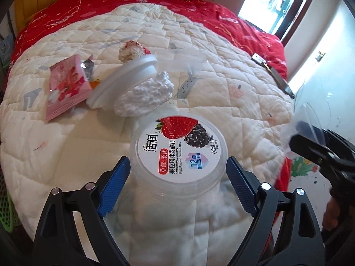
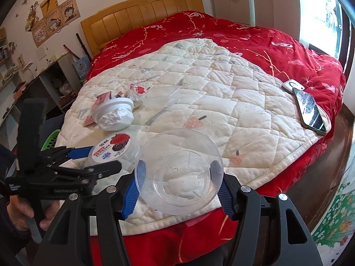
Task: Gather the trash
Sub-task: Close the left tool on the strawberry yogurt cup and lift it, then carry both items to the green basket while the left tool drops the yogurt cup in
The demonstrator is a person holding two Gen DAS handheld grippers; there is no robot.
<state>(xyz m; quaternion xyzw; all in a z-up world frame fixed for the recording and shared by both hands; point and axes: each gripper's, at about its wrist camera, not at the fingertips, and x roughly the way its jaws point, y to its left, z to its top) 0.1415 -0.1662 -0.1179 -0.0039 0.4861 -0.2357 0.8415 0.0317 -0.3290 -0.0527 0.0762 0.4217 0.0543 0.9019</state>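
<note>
My left gripper (image 1: 178, 173) straddles the yogurt tub (image 1: 178, 153), which sits on the white quilt (image 1: 199, 71) near the bed's edge. The blue pads flank its rim, the left one touching or nearly so, the right with a sliver of gap; jaws apart, not clamped. My right gripper (image 2: 177, 177) is clamped on the clear plastic cup (image 2: 179, 170), mouth toward the camera, pads pressed to both sides. Further up the quilt lie a foam chunk (image 1: 144, 97), a white lid (image 1: 124, 77) and a pink wrapper (image 1: 66, 86), touching one another. A phone (image 2: 309, 110) lies at the quilt's far right edge.
</note>
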